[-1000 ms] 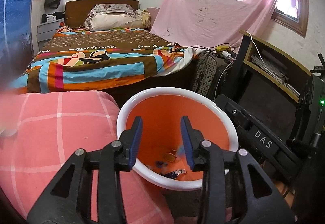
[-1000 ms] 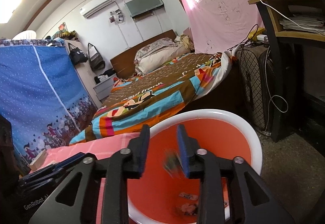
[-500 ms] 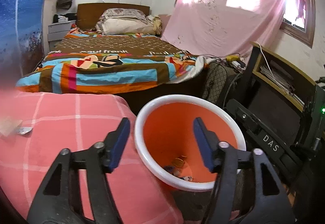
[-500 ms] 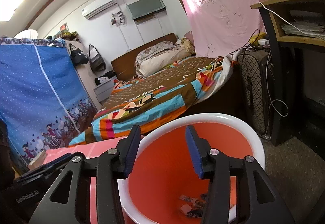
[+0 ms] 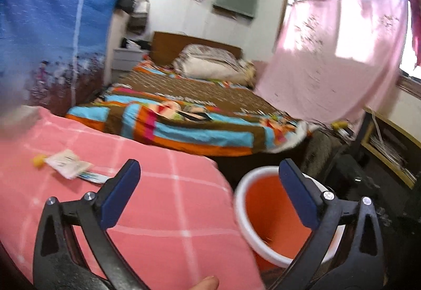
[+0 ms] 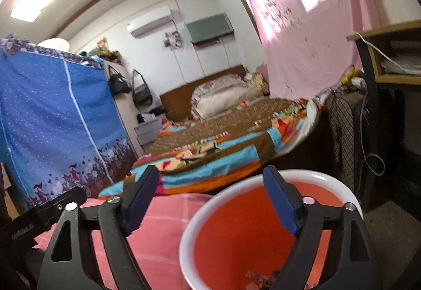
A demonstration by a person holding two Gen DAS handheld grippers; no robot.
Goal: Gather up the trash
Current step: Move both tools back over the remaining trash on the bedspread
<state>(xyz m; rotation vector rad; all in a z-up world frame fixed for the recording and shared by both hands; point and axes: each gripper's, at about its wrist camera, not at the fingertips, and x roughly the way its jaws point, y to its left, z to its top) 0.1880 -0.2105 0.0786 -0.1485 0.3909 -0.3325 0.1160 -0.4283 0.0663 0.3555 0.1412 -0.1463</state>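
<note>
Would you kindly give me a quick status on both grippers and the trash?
Left gripper open, empty. Right gripper open, empty, by the orange bin. Wrappers on the pink cloth, uncollected. Nothing blocking them.

Bin (image 5: 263, 213): smooth glossy plastic, orange inside, white rim. Table cover (image 5: 163, 213): soft matt pink checked cloth. Wrapper (image 5: 69, 164) on it: thin white paper or foil, crinkled. Left gripper (image 5: 208, 192) and right gripper (image 6: 210, 195): matt black plastic arms, blue matt pads, bright metal screws. Curtain (image 5: 334, 58): thin pink cloth. Headboard (image 5: 168, 45): brown wood.
</note>
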